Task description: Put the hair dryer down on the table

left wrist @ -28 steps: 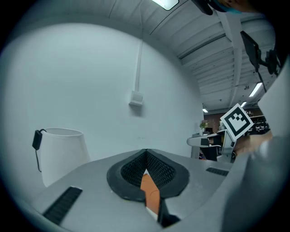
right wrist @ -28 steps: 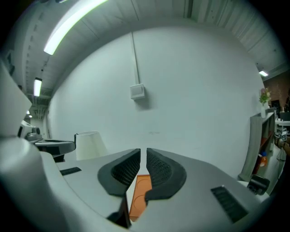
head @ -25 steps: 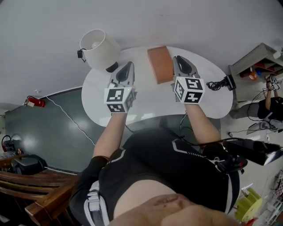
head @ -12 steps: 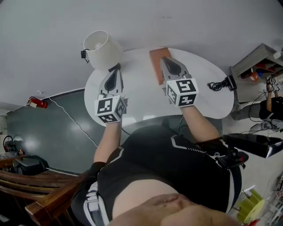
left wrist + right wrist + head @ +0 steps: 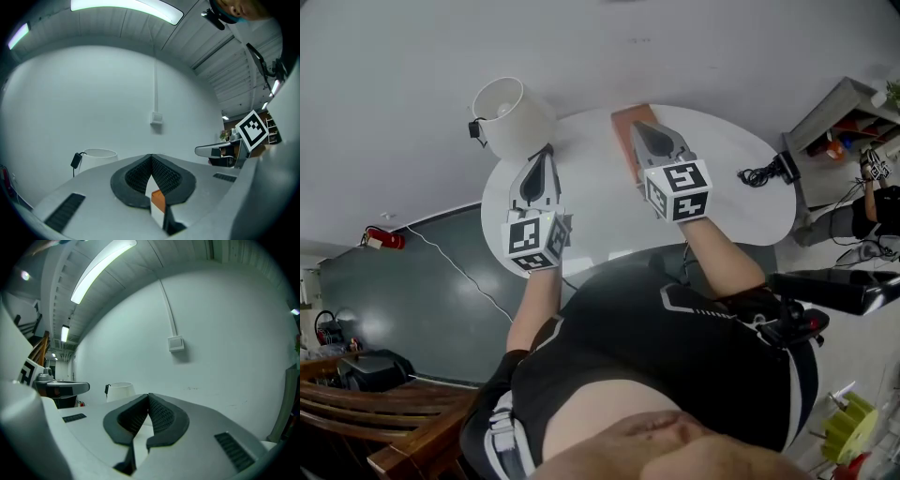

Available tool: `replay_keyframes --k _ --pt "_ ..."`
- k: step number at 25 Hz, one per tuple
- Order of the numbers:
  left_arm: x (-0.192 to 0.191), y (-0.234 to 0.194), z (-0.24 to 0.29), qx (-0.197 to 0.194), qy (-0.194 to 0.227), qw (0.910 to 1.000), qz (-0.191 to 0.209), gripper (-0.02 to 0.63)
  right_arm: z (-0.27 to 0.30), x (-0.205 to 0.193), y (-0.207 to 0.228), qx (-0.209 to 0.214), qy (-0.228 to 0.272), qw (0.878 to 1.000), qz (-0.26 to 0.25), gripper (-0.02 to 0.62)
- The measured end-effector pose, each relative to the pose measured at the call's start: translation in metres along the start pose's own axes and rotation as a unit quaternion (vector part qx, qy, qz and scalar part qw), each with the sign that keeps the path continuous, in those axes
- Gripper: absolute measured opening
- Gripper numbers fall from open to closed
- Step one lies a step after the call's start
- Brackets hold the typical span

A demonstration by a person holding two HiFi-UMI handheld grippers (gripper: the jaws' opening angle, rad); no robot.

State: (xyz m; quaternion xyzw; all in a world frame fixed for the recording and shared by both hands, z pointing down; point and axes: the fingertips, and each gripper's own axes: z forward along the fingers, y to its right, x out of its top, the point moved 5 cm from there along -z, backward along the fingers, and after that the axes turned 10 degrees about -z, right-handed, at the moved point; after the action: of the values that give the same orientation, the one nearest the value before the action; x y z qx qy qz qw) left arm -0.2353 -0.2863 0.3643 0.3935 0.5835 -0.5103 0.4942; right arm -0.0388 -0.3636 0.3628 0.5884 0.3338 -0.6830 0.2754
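One white lamp (image 5: 508,112) stood left on the round desk (image 5: 600,216). Left tongs (image 5: 546,150) were pinched shut, empty. One orange board (image 5: 623,129) lay under the right tongs (image 5: 639,127), likewise closed, empty. One black hair dryer (image 5: 773,172) lay at the desk's right edge.

Three views: one overhead, two riding level on the grippers.
The head view looks steeply down from just above the person's torso onto the round table (image 5: 741,211), with the left gripper (image 5: 546,152) and right gripper (image 5: 637,129) over it. Each gripper view sits close behind its own jaws and faces level toward the white wall (image 5: 93,93). All three share the lamp shade (image 5: 508,111); the gripper views also share the wall box (image 5: 156,118).
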Motion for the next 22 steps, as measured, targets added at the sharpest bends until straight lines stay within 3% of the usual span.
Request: replay_keyframes --k 22 --pt "-0.0032 0.0017 0.0085 -0.035 -0.007 0.9992 -0.018 0.031 -0.0003 0.0057 -0.0007 -0.028 0.009 1.000 -0.007 0.029"
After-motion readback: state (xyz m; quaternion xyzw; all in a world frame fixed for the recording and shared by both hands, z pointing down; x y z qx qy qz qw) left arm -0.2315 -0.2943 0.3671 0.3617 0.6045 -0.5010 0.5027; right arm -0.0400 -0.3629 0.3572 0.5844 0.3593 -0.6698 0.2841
